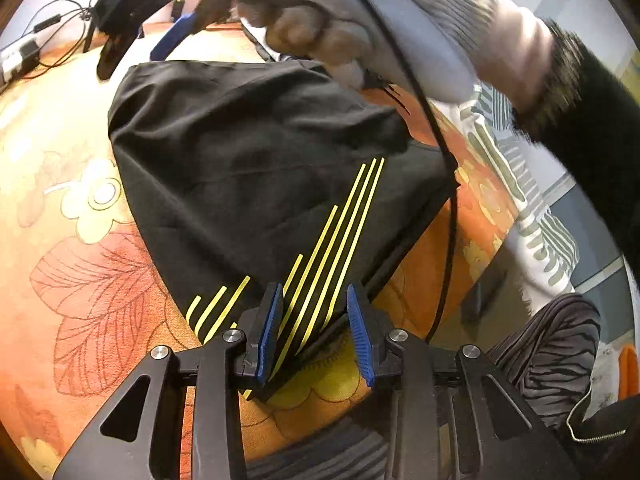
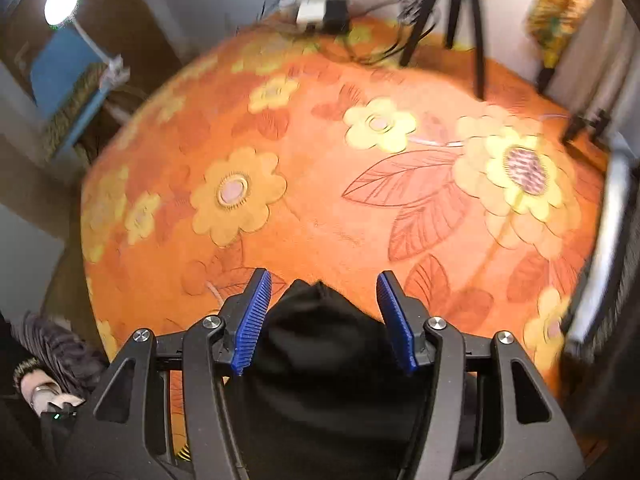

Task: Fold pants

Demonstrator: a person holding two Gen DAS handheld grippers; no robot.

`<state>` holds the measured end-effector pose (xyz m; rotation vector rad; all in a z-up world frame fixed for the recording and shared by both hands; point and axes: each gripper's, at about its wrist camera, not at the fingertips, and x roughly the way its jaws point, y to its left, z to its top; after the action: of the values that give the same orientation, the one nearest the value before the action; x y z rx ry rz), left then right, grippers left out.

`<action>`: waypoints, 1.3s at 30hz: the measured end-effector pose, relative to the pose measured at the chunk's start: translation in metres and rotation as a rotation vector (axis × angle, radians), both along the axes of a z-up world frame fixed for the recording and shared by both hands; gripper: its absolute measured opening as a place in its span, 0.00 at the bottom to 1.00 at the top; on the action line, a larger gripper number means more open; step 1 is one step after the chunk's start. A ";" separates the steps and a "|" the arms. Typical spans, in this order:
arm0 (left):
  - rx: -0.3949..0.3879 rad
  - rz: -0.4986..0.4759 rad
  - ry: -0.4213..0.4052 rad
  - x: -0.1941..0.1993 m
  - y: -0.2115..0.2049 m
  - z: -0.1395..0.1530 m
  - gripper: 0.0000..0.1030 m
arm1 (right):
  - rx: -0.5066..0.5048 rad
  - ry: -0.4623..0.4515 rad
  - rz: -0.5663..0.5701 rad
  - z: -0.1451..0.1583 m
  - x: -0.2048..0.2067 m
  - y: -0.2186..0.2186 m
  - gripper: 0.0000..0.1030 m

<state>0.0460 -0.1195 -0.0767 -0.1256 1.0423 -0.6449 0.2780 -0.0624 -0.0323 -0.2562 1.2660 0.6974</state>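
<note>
While the pants (image 1: 256,168) are spread flat on the orange floral cover (image 1: 80,240), the layout is judged to suit a fold carried end over end. Relative to the pants, the left gripper (image 1: 316,328) is set at the near striped hem, the right gripper (image 2: 324,320) at the far edge. Left jaws are parted, with striped fabric lying between the blue pads (image 1: 270,328); contact cannot be confirmed. Right jaws are parted wider, a raised black fold sitting between them, unclamped. A tripod (image 2: 444,12) stands well beyond the pants.
</note>
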 end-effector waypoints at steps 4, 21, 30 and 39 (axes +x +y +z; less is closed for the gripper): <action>-0.014 -0.009 0.000 -0.002 0.004 -0.001 0.30 | -0.073 0.066 0.106 -0.020 0.002 0.013 0.54; 0.025 -0.023 -0.061 -0.014 -0.016 -0.003 0.34 | -0.052 -0.047 0.006 -0.006 0.015 0.013 0.15; 0.046 -0.036 -0.078 -0.015 -0.020 -0.004 0.37 | -0.290 0.024 0.255 -0.037 -0.003 0.070 0.35; 0.037 -0.042 -0.075 -0.016 -0.017 -0.004 0.37 | -0.257 -0.008 0.219 -0.001 -0.014 0.053 0.05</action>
<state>0.0298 -0.1368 -0.0804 -0.0467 0.9863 -0.6632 0.2645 -0.0097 -0.0336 -0.6145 1.3324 0.7178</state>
